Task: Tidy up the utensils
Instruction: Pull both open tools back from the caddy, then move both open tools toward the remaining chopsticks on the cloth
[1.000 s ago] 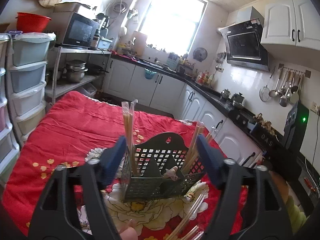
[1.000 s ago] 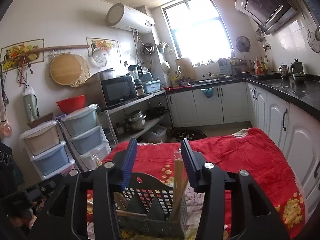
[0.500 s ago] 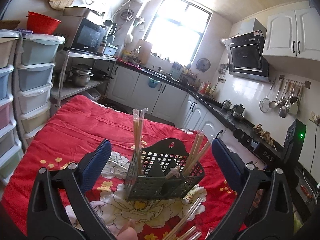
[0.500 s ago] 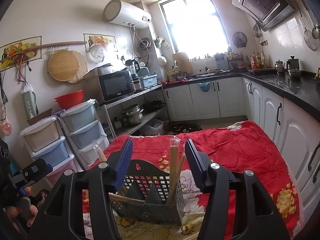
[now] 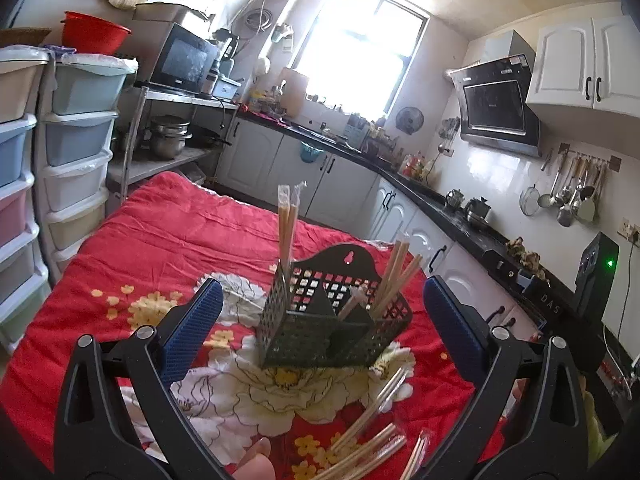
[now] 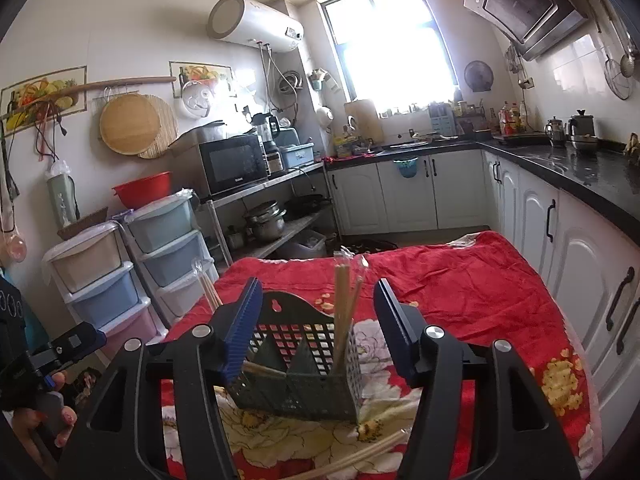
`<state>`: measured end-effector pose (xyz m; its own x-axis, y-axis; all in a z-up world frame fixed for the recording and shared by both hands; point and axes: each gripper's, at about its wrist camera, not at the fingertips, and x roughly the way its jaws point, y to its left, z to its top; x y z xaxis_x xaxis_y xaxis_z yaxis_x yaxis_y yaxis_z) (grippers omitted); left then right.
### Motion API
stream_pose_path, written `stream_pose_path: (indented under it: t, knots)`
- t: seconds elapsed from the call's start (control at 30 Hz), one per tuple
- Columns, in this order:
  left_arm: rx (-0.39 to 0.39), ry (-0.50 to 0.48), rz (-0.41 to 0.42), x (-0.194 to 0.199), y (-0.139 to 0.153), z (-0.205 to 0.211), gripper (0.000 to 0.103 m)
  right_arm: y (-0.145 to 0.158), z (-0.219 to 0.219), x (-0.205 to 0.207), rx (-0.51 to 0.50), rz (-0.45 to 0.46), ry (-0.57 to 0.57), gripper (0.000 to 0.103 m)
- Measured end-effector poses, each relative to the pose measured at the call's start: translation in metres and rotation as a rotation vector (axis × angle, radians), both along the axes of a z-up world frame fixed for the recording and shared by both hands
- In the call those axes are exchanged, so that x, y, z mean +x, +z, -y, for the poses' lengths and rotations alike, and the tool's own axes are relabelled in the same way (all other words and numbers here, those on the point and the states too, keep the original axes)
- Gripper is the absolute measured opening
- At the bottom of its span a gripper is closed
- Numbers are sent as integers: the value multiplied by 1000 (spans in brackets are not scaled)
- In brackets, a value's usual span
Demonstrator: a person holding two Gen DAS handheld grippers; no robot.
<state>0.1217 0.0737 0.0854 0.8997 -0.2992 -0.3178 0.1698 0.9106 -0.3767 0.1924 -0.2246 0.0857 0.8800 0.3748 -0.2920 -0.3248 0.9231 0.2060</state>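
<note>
A dark perforated utensil basket [image 5: 332, 320] stands on the red flowered cloth [image 5: 168, 240], and also shows in the right wrist view [image 6: 304, 368]. Wrapped chopsticks stand upright in its left compartment [image 5: 287, 224] and lean in its right one [image 5: 396, 276]. More wrapped chopsticks [image 5: 368, 436] lie loose on the cloth in front. My left gripper [image 5: 320, 320] is wide open and empty, held back from the basket. My right gripper [image 6: 316, 320] is open and empty, just above the basket's near side.
Stacked plastic drawers [image 5: 76, 144] stand left of the table. White cabinets and a black counter [image 5: 440, 208] run along the right. A metal shelf holds a microwave [image 6: 232, 164] and pots. A hand with the other gripper shows at far left [image 6: 44, 364].
My left gripper has opened wide and pulled back from the basket. My right gripper has also backed away a little and opened slightly.
</note>
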Motion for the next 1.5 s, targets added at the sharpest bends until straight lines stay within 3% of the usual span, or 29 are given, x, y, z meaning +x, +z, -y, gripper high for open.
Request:
stream_pose_path:
  t: [0.63, 1.27, 1.5]
  knots:
    - [21, -44, -94, -9, -33, 6, 92, -17, 6, -27, -25, -55, 18, 58]
    - [55, -94, -226, -19, -76, 11, 92, -53, 14, -35, -67, -162, 11, 58]
    - [79, -160, -260, -20, -88, 28, 92, -72, 20, -38, -92, -213, 10, 58]
